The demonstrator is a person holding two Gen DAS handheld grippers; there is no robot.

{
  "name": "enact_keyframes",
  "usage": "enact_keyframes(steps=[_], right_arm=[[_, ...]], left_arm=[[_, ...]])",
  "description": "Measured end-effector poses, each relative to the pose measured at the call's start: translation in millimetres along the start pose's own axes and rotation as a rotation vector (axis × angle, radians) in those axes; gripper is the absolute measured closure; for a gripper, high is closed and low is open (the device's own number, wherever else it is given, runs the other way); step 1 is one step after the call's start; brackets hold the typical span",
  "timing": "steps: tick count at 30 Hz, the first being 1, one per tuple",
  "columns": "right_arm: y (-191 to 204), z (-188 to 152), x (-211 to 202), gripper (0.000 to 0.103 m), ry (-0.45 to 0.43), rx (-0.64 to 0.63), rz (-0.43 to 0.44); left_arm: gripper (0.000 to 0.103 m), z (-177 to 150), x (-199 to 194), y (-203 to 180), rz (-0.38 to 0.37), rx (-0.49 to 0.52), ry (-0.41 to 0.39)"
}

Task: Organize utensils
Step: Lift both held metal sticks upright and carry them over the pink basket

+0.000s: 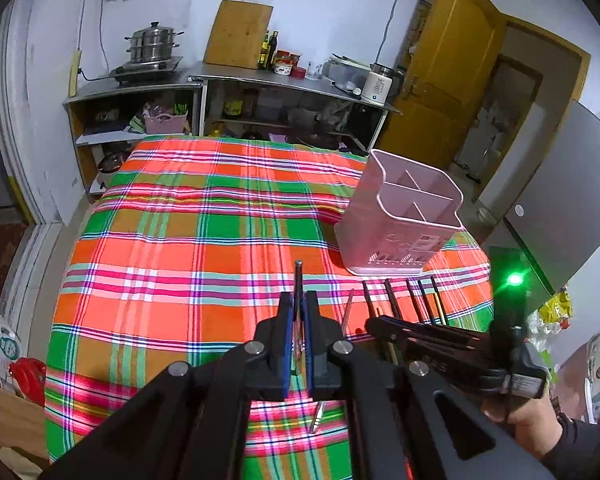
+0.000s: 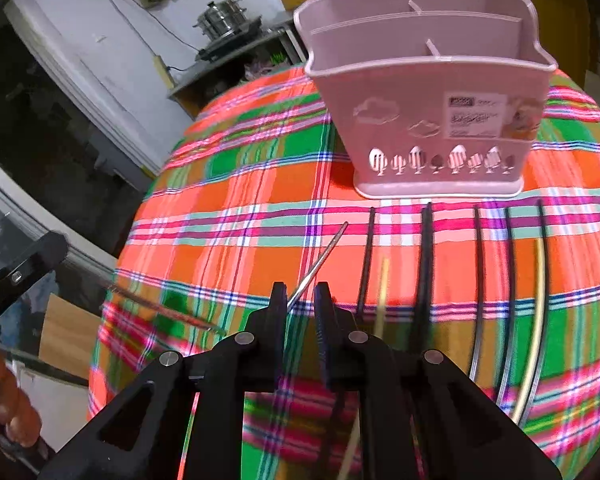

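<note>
Left gripper: jaws clamped on a thin metal chopstick, raised above the cloth.
Right gripper: jaws apart, a silver chopstick lying between them.
Holder: pink plastic, three compartments, tree-shaped cutouts; label seen only in right view.
Chopsticks: dark and pale, in a row just before the holder.
Cloth: plaid, wrinkled.

Bright even indoor light, green lens flare at right, motion blur, fisheye-curved dark corners
</note>
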State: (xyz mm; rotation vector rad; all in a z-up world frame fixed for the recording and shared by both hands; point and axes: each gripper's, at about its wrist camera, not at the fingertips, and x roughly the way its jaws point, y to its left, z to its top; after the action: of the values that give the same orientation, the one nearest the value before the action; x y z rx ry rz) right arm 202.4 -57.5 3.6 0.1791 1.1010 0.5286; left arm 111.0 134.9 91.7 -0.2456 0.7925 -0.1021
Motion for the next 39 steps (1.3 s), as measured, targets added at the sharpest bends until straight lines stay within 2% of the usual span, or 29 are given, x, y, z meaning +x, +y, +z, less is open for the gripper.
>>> enact_keyframes(steps=[6, 16, 24, 31, 39], right_arm=[[-1, 5, 28, 0.089, 0.034, 0.039, -0.05], [5, 21, 45, 0.089, 0.036, 0.044, -0.122], [13, 27, 49, 0.097, 0.066, -0.008, -0.214], [10, 27, 43, 0.099, 0.06, -0.005, -0.18], [11, 29, -3, 0.099, -0.039, -0.029, -0.116]], left_arm=[[0.097, 2, 5, 14, -0.03, -0.024, 0.001], [0.097, 6, 13, 23, -0.073, -0.027, 0.001], [0.097, 7, 15, 25, -0.081, -0.029, 0.004], [0.098, 7, 16, 21, -0.083, -0.019, 0.007], [0.098, 8, 13, 11, -0.085, 0.0, 0.014]])
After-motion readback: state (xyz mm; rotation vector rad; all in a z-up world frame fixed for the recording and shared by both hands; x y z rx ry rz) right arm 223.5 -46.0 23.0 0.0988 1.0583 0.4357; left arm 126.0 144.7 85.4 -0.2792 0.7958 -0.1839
